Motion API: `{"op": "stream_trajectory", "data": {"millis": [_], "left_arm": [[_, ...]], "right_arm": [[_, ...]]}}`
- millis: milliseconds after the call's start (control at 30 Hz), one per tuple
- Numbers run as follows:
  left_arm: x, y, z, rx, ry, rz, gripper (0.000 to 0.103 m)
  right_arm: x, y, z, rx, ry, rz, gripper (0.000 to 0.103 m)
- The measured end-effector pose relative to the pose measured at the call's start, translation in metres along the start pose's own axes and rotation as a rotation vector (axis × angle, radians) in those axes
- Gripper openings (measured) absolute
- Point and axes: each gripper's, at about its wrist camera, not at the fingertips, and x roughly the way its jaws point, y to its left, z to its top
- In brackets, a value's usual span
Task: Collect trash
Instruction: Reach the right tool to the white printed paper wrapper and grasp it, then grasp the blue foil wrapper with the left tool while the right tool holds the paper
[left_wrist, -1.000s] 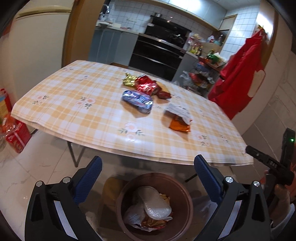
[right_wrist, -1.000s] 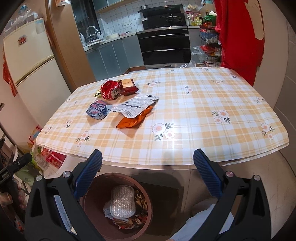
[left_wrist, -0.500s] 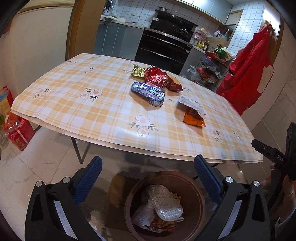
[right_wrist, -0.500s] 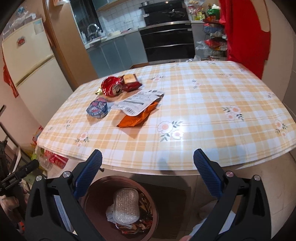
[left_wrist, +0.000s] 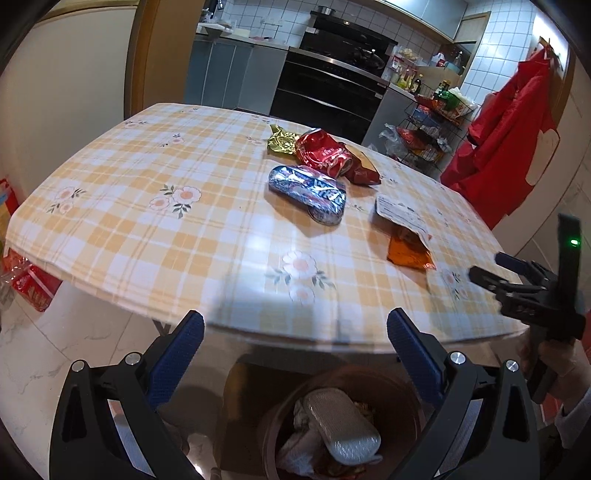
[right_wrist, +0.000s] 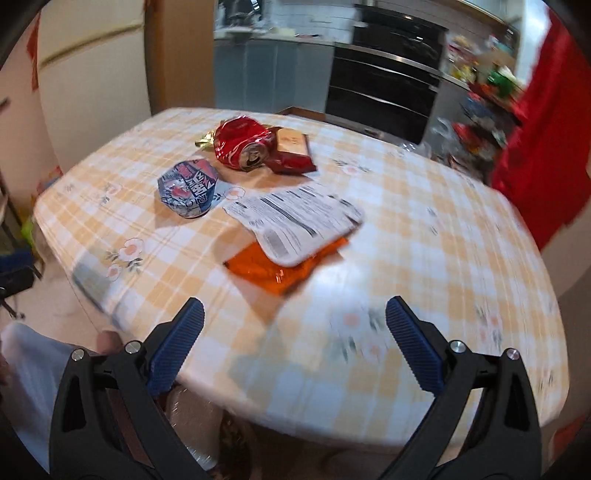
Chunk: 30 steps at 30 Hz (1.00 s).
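both claws wide open & empty, left claw (left_wrist: 295, 354) over bin (left_wrist: 402, 406), right claw (right_wrist: 295, 343) nr orange wrapper (right_wrist: 266, 269)

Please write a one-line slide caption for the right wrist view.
Open right gripper heads over the checked table toward an orange wrapper under a white printed packet.
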Motion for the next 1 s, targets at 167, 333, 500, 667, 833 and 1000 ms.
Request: {"op": "stream_trajectory", "data": {"millis": [167, 333, 500, 667, 833, 1000], "left_arm": [[0.022, 0.004, 0.013, -0.025, 0.006, -0.015, 0.097], [0.040, 0.013, 0.026, -0.051, 0.036, -0.048, 0.097], [0.044, 0.019, 0.034, -0.059, 0.030, -0.064, 0.090], [0.043, 0.019, 0.034, -0.077, 0.024, -0.064, 0.084], [0.037, 0.015, 0.031, -0.069, 0.026, -0.070, 0.082], [0.031, 0.008, 0.033, -0.053, 0.026, -0.082, 0.078]], "right_arm": [[0.056, 0.019, 0.041, -0.089, 0.041, -0.039, 0.096], [0.106, 0.033, 0.062, -0.170, 0.114, -0.122, 0.085], [0.125, 0.019, 0.065, -0.114, 0.167, -0.119, 0.061], [0.092, -0.003, 0.068, -0.041, 0.086, -0.059, 0.035], [0.053, -0.051, 0.066, 0.173, 0.001, 0.028, 0.026], [0.025, -0.086, 0.047, 0.344, -0.052, 0.089, 0.021]]}}
